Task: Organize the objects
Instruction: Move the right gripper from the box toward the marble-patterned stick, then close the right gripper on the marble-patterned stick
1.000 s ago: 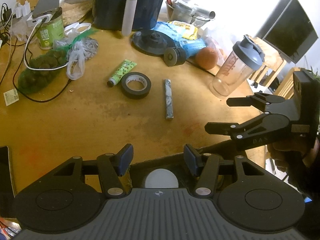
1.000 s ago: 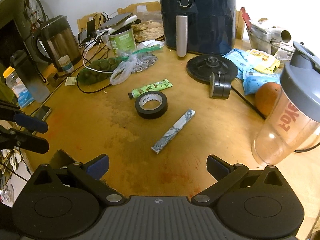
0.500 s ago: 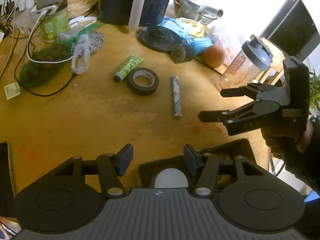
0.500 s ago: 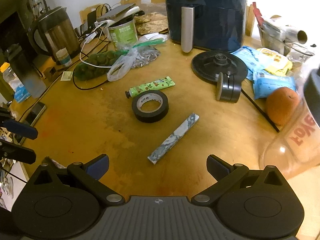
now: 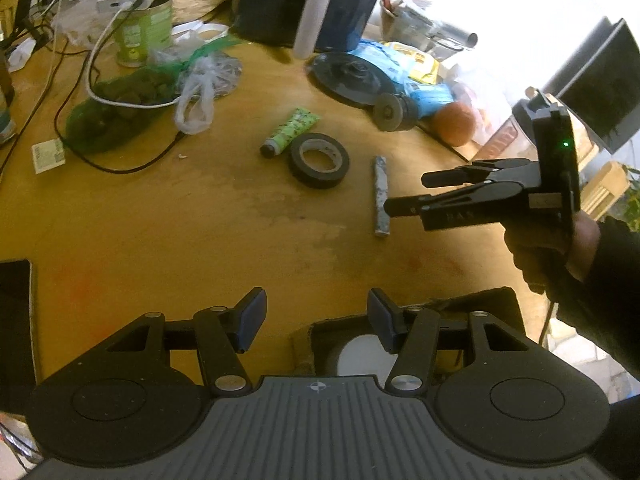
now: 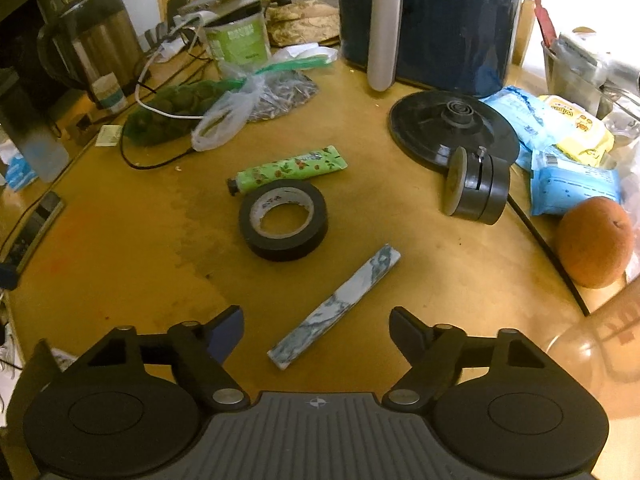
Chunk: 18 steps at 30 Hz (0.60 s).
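Observation:
A marbled grey-blue bar (image 6: 335, 306) lies on the wooden table (image 6: 132, 264); it also shows in the left wrist view (image 5: 381, 195). Beside it lie a black tape roll (image 6: 283, 219) (image 5: 319, 160) and a green tube (image 6: 287, 169) (image 5: 290, 131). My right gripper (image 6: 316, 330) is open and empty, its fingers on either side of the bar's near end, close above the table. It shows from the side in the left wrist view (image 5: 404, 194). My left gripper (image 5: 316, 320) is open and empty, above a cardboard box (image 5: 496, 300) holding a white round object (image 5: 362, 358).
A dark blue air fryer (image 6: 428, 20), black disc base (image 6: 452, 128), black wheel (image 6: 476, 192), orange (image 6: 594, 242), wipe packets (image 6: 568, 176), green can (image 6: 238, 42), plastic bags (image 6: 224, 116), cables and a kettle (image 6: 96, 44) crowd the table's far side. A phone (image 5: 14, 320) lies at left.
My right gripper has moved forward and down toward the marbled bar, and its fingers have narrowed somewhat around it. My left gripper has pulled back slightly over the box.

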Tool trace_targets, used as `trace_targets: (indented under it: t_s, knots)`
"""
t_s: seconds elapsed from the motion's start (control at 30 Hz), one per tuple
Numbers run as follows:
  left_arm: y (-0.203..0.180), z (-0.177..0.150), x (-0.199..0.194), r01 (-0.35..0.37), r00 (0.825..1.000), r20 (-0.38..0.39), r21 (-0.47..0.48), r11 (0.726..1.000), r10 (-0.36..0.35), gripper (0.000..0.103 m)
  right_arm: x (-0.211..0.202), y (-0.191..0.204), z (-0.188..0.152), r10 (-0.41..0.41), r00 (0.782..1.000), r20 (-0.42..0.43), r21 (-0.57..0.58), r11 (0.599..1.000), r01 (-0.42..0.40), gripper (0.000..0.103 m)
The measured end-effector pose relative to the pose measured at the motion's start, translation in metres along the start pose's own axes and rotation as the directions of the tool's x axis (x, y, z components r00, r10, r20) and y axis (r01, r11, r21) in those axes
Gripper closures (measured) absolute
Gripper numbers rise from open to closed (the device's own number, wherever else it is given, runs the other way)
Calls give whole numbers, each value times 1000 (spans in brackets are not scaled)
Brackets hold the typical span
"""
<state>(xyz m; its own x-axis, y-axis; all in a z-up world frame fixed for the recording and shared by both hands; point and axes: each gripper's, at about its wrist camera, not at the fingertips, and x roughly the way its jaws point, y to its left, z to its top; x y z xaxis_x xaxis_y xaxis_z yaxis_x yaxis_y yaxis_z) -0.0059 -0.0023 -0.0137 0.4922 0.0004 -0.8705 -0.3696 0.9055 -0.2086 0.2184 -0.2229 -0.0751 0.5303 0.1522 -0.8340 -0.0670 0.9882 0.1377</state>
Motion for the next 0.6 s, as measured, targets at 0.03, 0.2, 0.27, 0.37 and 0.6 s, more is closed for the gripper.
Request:
trace_targets:
  t_s: [0.03, 0.2, 0.27, 0.37, 0.6]
  knots:
    - [2, 0, -1, -3, 1000, 1, -6, 1000, 3, 48, 3, -1, 2, -5, 1000, -4, 1, 1000, 5, 27]
    - [7, -1, -4, -14, 1000, 7, -31, 999, 14, 48, 20, -5, 9, -29, 999, -29, -1, 1000, 29, 37]
    - [9, -2, -5, -18, 1000, 9, -39, 999, 18, 48, 26, -5, 10, -40, 999, -35, -9, 999, 40, 40]
    - [10, -2, -5, -23, 1000, 9, -47, 999, 24, 48, 35, -4, 11, -53, 998, -46, -21, 998, 52, 47]
    - [11, -2, -7, -33, 999, 11, -52, 998, 33, 48, 44, 3, 10, -87, 995, -49, -56, 995, 84, 66]
